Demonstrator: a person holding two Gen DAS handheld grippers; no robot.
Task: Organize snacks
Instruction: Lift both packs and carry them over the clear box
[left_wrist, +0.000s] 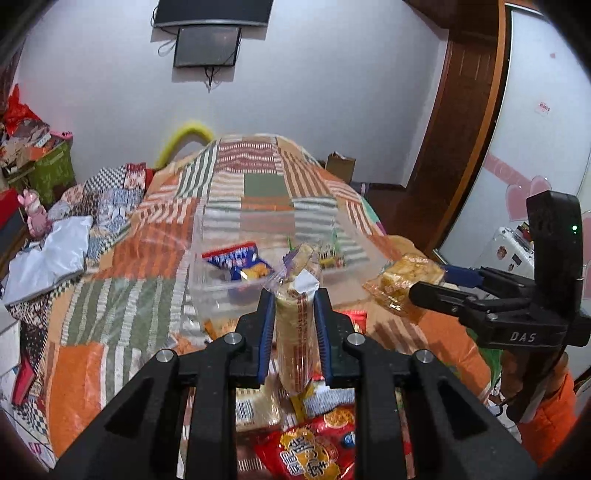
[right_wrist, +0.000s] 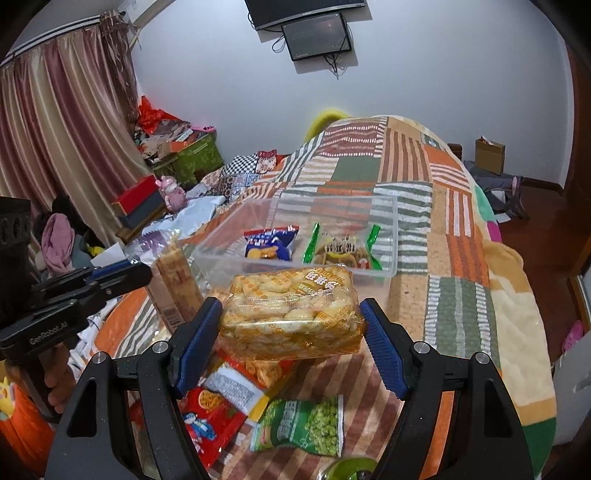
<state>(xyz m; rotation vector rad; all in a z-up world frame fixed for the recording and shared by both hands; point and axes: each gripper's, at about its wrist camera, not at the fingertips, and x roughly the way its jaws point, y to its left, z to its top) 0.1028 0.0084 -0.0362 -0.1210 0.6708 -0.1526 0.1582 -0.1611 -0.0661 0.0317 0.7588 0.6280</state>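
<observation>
A patchwork blanket (right_wrist: 454, 236) in orange, green and cream stripes is covering a bed and filling most of both views. Sitting on it, ahead of both grippers, is a clear plastic bin (right_wrist: 388, 236), open at the top; it is holding a blue snack packet (right_wrist: 269, 243) toward its left side and a green-ended packet of brown sweets (right_wrist: 341, 249) toward its right, the two lying apart on the bin's floor. The right gripper (right_wrist: 291, 325) is gripping a clear-wrapped tray of pale yellow biscuits (right_wrist: 291, 306), with its blue pads pressing the pack's two short ends and lifting it above the blanket, just in front of the bin's near wall. The left gripper (left_wrist: 294, 332) is clenching a tall, narrow pack of crackers (left_wrist: 295, 332) upright between its blue pads, the crimped top edge pointing toward the bin, and the pack is hanging in the air near the bin's front edge. Below the grippers, loose packets are lying on the blanket outside the bin: a red noodle-snack bag (left_wrist: 306, 454), a green pea packet (right_wrist: 306, 424), and a red packet with a cartoon figure (right_wrist: 210, 417), some overlapping each other.
</observation>
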